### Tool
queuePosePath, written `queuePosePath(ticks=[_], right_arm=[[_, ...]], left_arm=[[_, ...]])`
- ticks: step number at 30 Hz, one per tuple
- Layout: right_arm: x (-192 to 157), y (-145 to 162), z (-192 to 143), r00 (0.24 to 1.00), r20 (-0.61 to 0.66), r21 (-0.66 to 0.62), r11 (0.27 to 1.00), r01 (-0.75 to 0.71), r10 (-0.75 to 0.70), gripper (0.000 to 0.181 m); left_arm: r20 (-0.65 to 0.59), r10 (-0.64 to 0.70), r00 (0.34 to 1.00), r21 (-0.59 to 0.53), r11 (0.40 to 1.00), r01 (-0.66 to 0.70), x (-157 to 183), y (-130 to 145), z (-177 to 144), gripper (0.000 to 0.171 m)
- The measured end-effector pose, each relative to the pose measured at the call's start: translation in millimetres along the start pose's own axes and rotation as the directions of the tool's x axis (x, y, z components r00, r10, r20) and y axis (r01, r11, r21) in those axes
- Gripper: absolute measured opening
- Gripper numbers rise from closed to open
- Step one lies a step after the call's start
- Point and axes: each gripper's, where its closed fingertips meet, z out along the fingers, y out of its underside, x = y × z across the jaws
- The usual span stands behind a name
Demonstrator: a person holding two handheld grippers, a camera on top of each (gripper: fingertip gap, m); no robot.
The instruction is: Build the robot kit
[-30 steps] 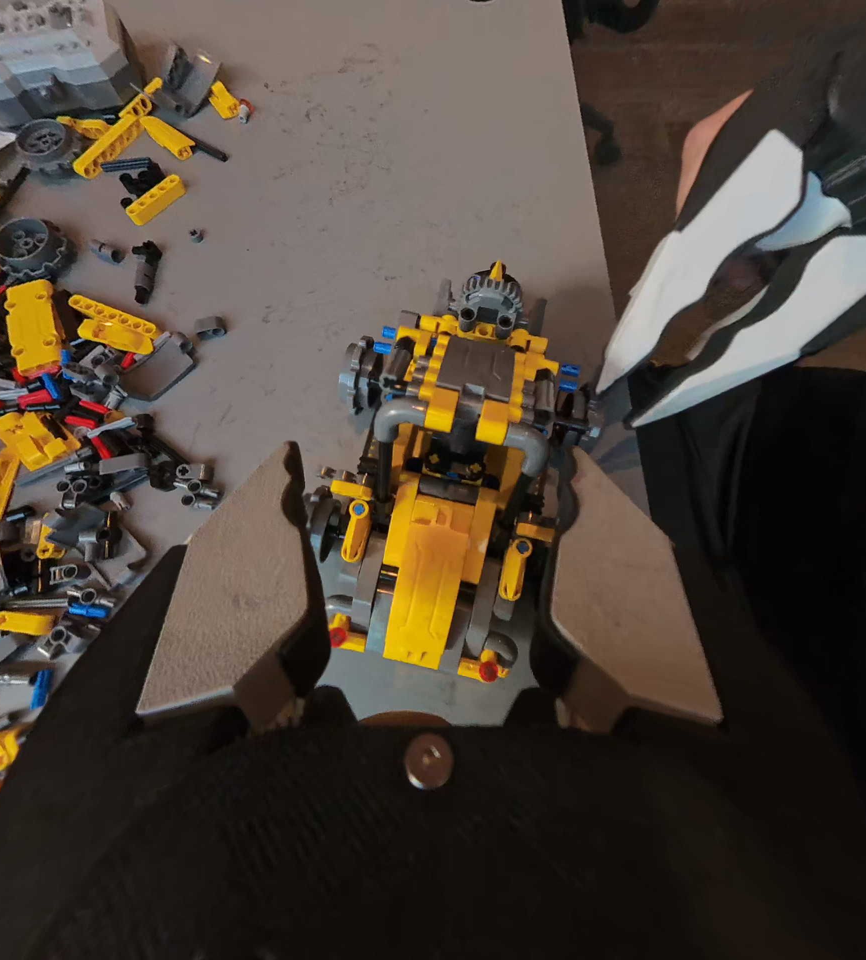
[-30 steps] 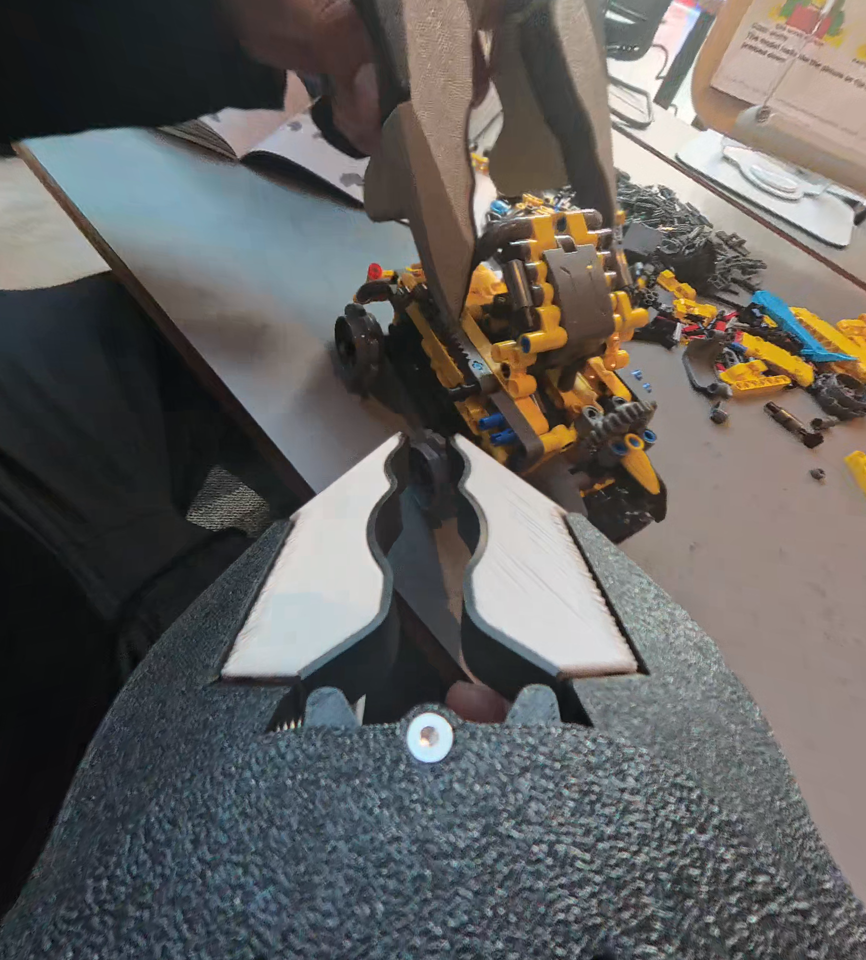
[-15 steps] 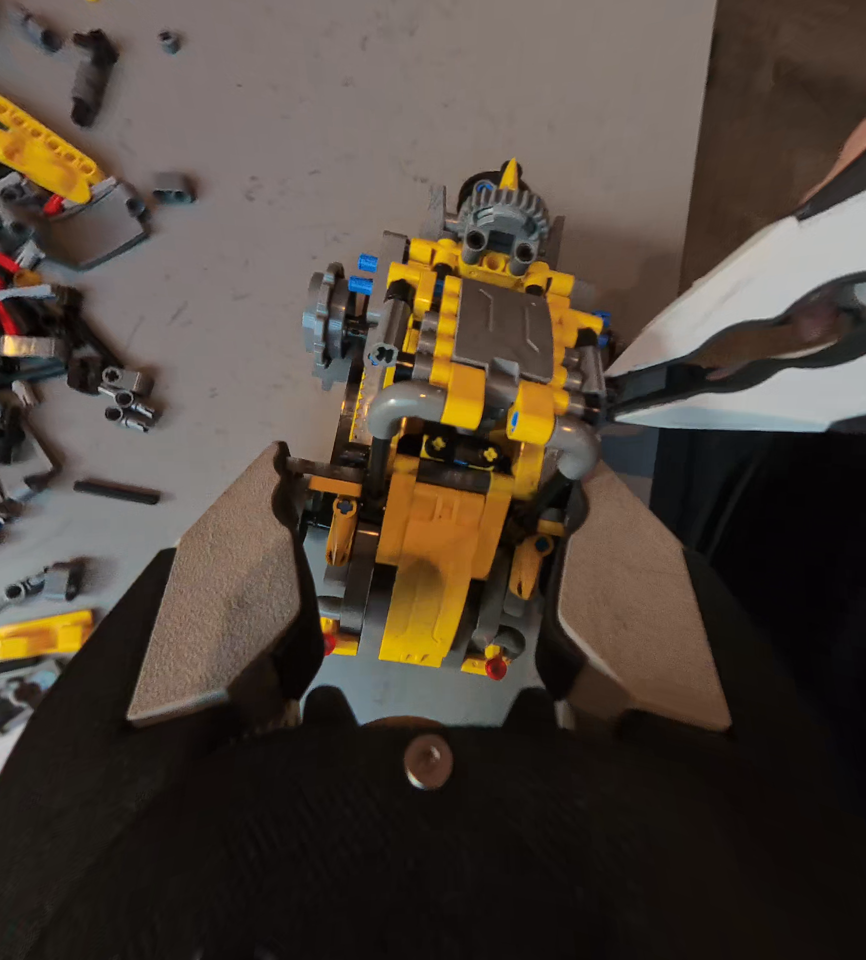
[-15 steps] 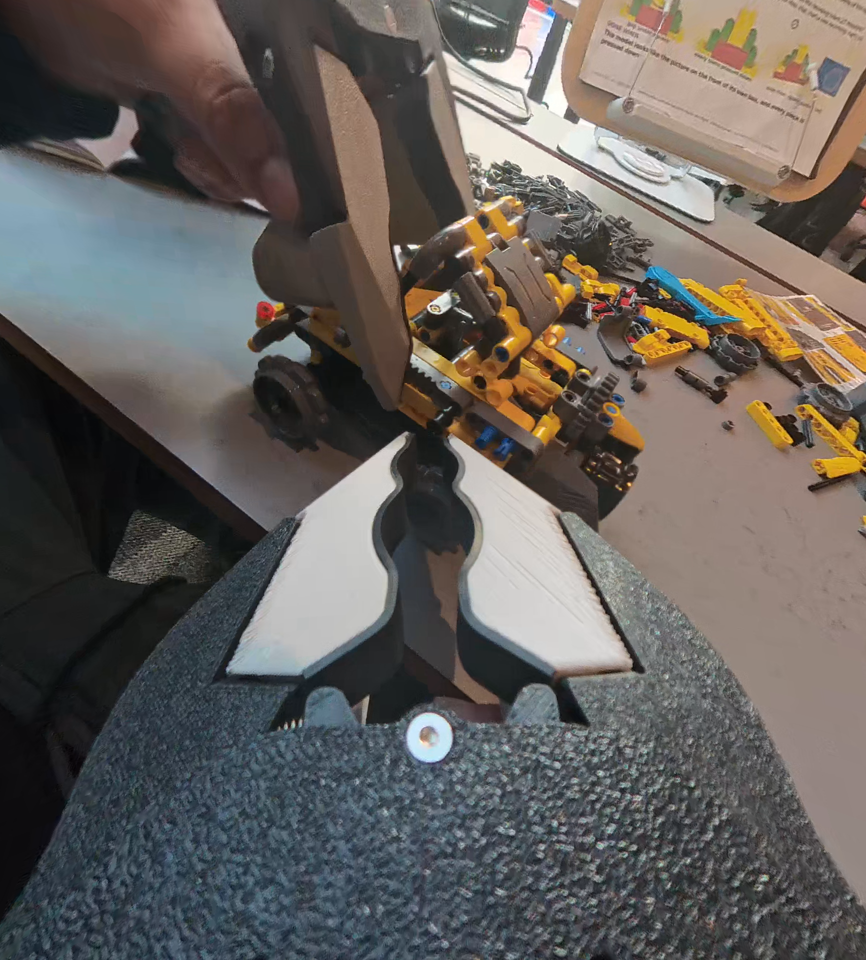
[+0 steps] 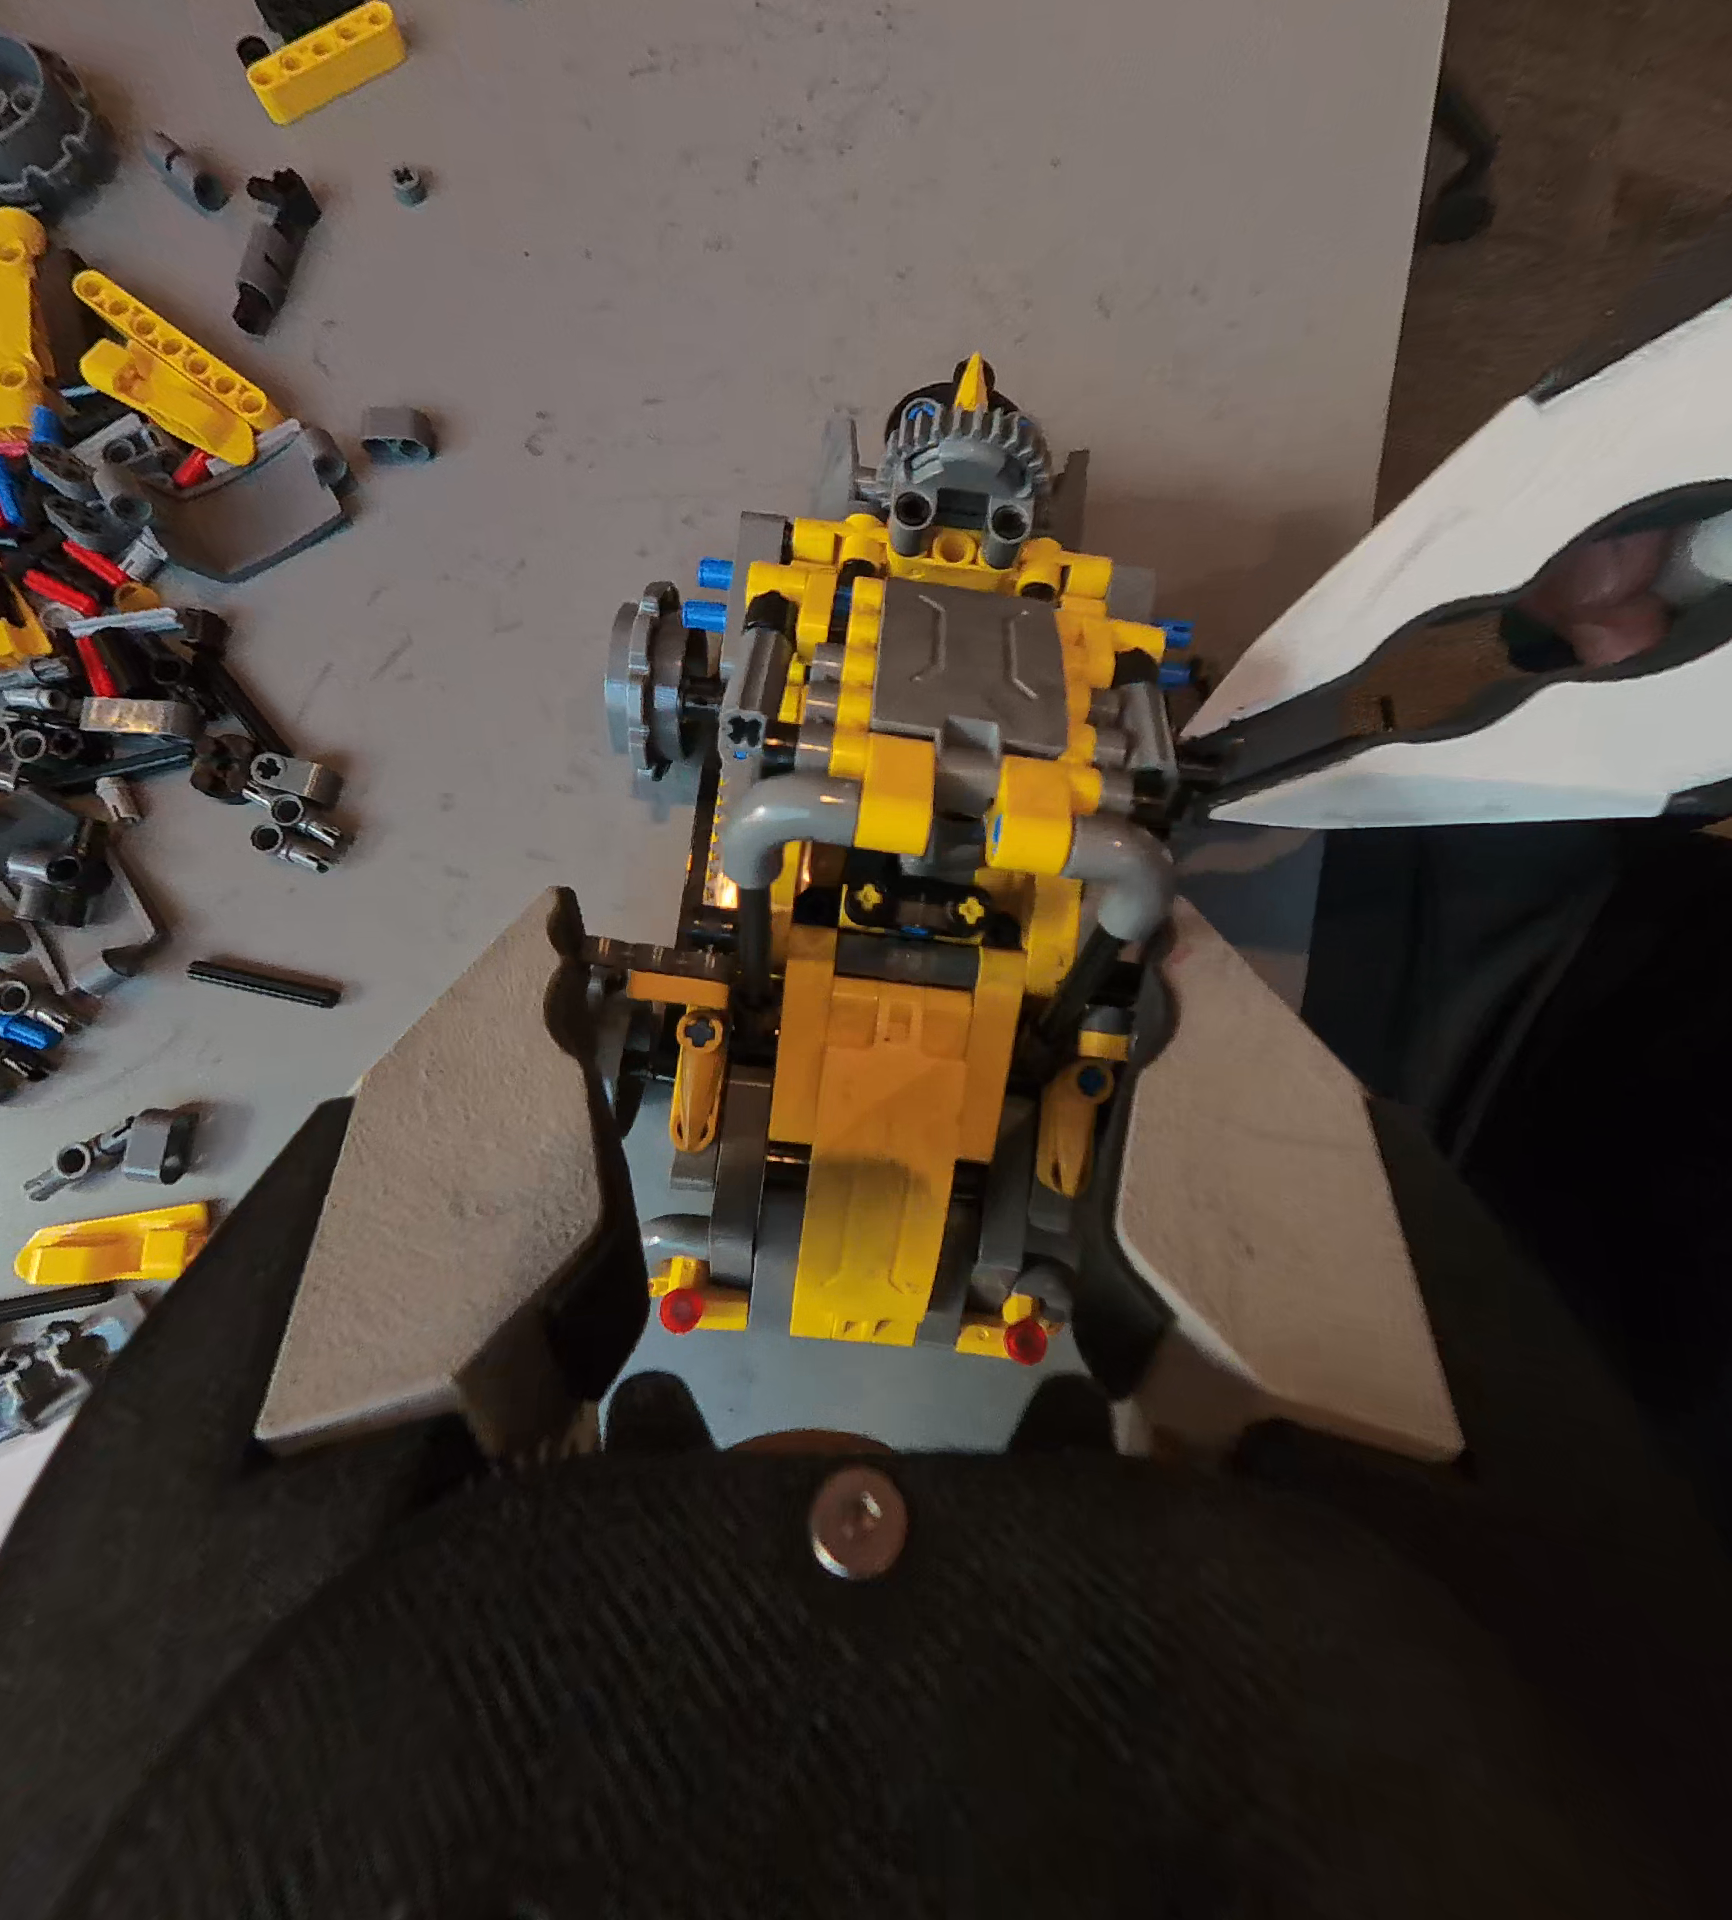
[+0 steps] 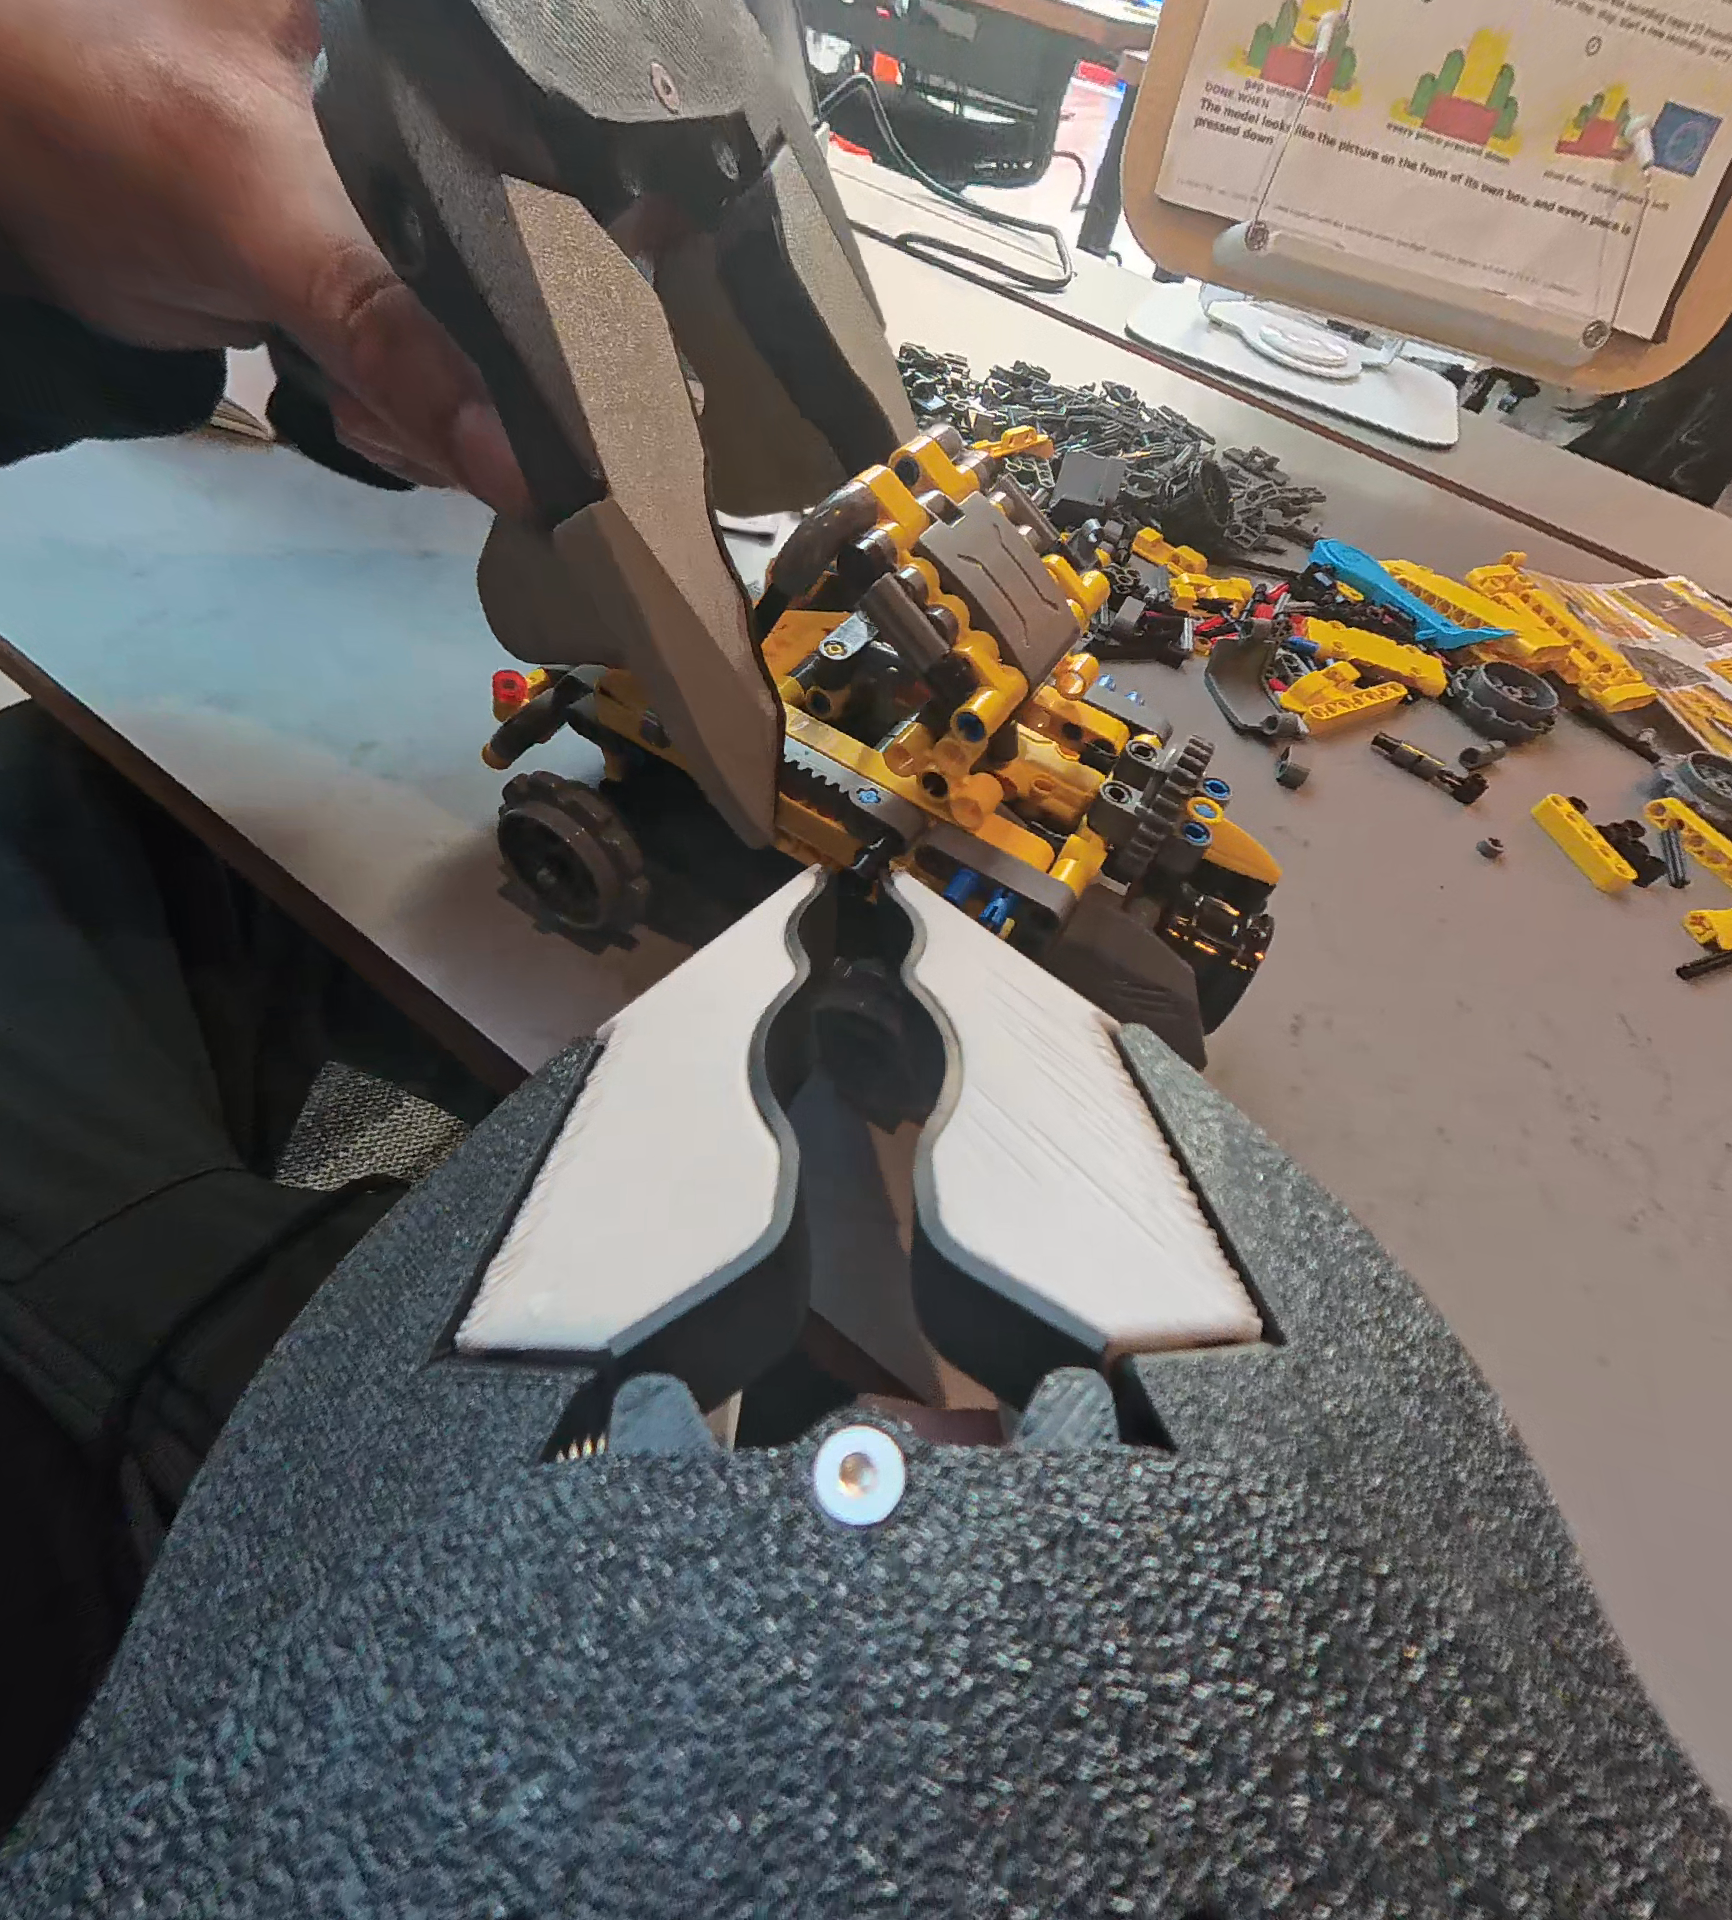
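Observation:
A yellow and grey brick vehicle model (image 5: 903, 1039) stands on the grey table (image 5: 945, 208) near its right edge. My left gripper (image 5: 862, 914) is shut on the model's rear half, one grey finger on each side. In the right wrist view its near finger (image 6: 654, 582) comes down onto the model (image 6: 987, 665) from above. My right gripper (image 6: 854, 883) is shut on a small black part (image 6: 857, 1023), with its tips against the model's side. In the left wrist view its white fingers (image 5: 1464, 623) reach in from the right and touch the model.
Loose yellow, black, grey and red pieces (image 5: 31, 644) lie left of the model, with a grey wheel (image 5: 0, 114) and a yellow beam (image 5: 327, 62). A booklet (image 6: 1693, 665) and a sheet on a stand (image 6: 1464, 156) lie beyond. A hand (image 6: 218, 208) holds the left gripper. The table edge (image 5: 1402, 416) runs close by. Left tips and right tips are each some 25 centimetres from the yellow beam (image 5: 327, 62). It turns up in the right wrist view (image 6: 1578, 835) as well.
The left gripper has kept its grip on the model while the view shifted over the table. The right gripper's tips have come in closer and now press against the model's side.

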Motion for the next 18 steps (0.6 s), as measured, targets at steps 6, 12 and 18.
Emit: queuePosePath(ticks=[6,12,18], right_arm=[[-1,0,1,1.0,0.006,0.001,1.0,0.013,-0.013,0.005],[-4,-1,1,0.999,0.038,0.009,1.0,0.011,-0.012,0.005],[-5,-2,2,0.998,0.038,0.001,0.998,0.055,-0.055,0.005]], left_arm=[[0.028,0.012,1.0,0.055,0.998,-0.013,-1,-2,-6,0.102],[-0.011,0.094,0.996,0.056,0.994,-0.093,4,-9,-14,0.081],[-0.099,0.131,0.986,-0.06,0.989,-0.137,8,-3,4,0.084]])
